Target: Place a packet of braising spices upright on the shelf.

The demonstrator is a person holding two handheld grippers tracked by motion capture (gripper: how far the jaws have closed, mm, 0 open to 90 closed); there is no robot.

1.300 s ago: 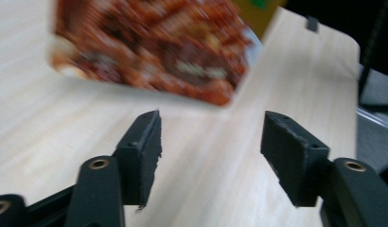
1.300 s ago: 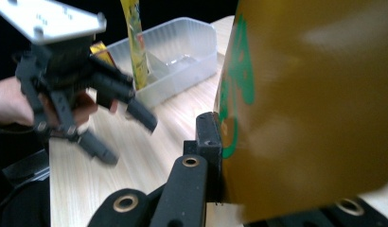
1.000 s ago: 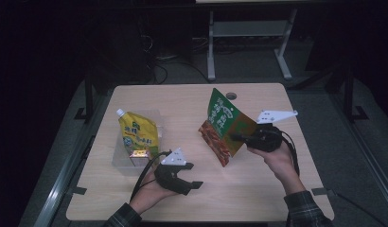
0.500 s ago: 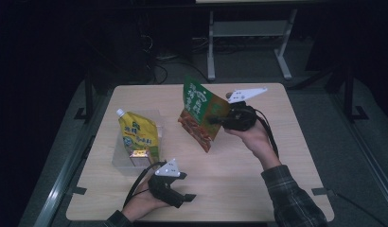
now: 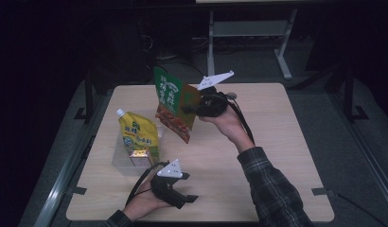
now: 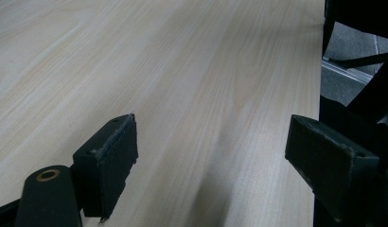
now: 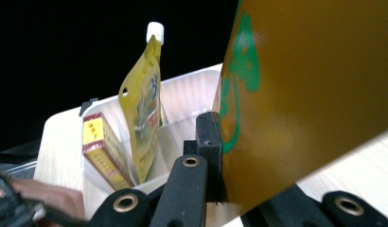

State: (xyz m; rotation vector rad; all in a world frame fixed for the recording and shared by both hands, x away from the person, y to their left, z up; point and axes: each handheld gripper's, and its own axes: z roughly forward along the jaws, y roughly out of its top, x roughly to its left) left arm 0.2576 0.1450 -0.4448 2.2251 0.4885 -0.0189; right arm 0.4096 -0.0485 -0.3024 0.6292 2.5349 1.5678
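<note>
A yellow spouted pouch point(image 5: 137, 135) and a small red-yellow box point(image 5: 138, 157) stand in a clear bin point(image 5: 120, 161) on the table point(image 5: 277, 142).

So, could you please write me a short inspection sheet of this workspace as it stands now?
Surface: pale wooden table, dry and unmarked where bare.
Job's things: green snack bag held in the air; clear bin at the table's left holds a yellow spouted pouch and a small yellow-red box.
Clutter: nothing seen.
Grippers: right gripper shut on the snack bag's edge; left gripper open, low over the table's near edge, nothing between its fingers.
Cables: a black cable trails from the left gripper, another along the right forearm.
Surroundings: dark room, grey floor, a white-legged stand behind the table.
</note>
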